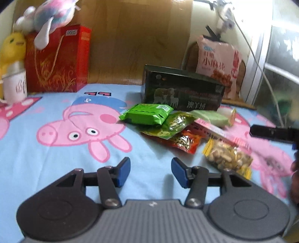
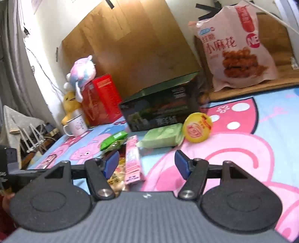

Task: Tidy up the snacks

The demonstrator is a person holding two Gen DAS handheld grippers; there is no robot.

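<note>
A pile of snacks lies on the cartoon pig cloth: a bright green packet (image 1: 147, 113), a green-and-gold pouch (image 1: 175, 124), a red pouch (image 1: 185, 141), a clear bag of peanuts (image 1: 228, 158), a long pink box (image 1: 220, 133) (image 2: 132, 158), a pale green packet (image 1: 211, 116) (image 2: 161, 136) and a yellow round tub (image 2: 197, 127). A dark green box (image 1: 182, 88) (image 2: 158, 107) stands behind them. My left gripper (image 1: 151, 171) is open and empty, in front of the pile. My right gripper (image 2: 147, 164) is open and empty, over the pink box's near end.
A large pink snack bag (image 1: 218, 63) (image 2: 235, 46) leans at the back. A red gift bag (image 1: 56, 59) (image 2: 101, 99), plush toys (image 1: 46, 16) and a white mug (image 2: 76, 125) stand at the back left. A wooden board (image 2: 130, 46) lines the wall.
</note>
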